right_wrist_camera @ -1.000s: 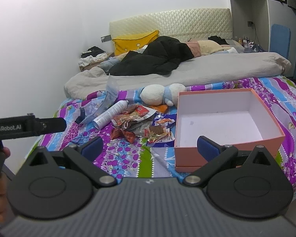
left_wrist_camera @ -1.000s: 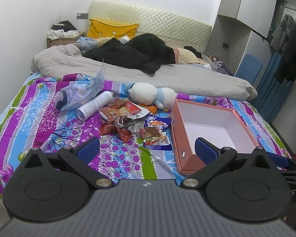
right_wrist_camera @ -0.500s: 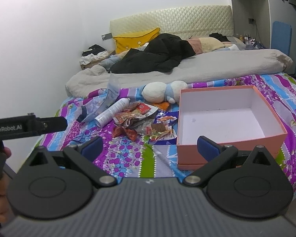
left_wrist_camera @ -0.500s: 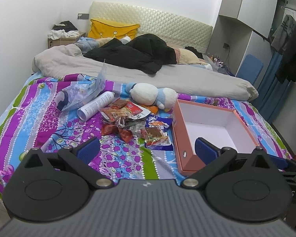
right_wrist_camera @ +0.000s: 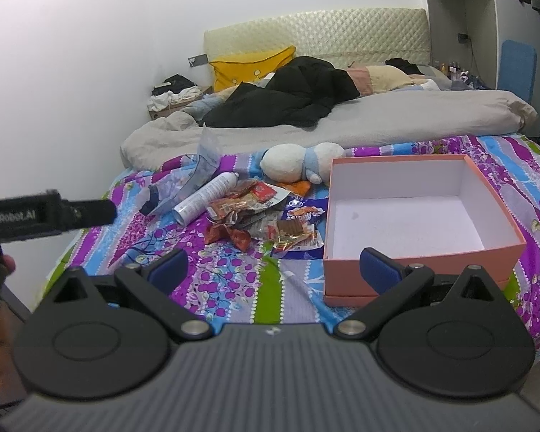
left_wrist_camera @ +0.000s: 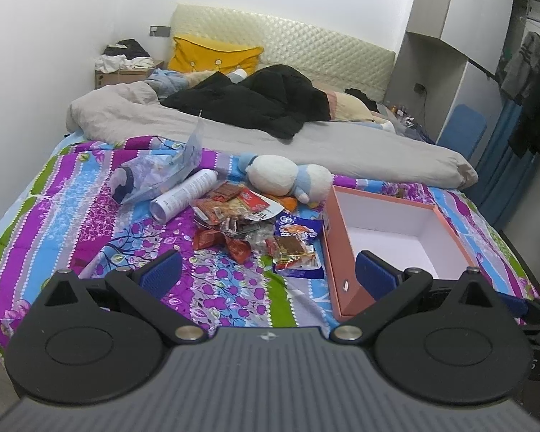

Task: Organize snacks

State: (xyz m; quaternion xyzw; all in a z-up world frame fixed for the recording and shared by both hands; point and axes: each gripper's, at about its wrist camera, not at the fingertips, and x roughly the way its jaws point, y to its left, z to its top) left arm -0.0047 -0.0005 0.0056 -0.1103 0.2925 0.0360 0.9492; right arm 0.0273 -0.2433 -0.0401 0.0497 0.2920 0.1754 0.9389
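left tongs (left_wrist_camera: pixel 268 273) agape, empty | right tongs (right_wrist_camera: pixel 275 266) agape, empty | one box (right_wrist_camera: pixel 406 216) | one snack pile (right_wrist_camera: pixel 262 216)

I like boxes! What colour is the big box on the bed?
The box is salmon-pink outside, white inside; right wrist view shows it best.

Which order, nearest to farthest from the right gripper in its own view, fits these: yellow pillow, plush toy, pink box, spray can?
From the right gripper:
1. Pink box, right, just ahead.
2. Spray can, left, beside the snacks.
3. Plush toy, centre, behind the snacks.
4. Yellow pillow, at the headboard.
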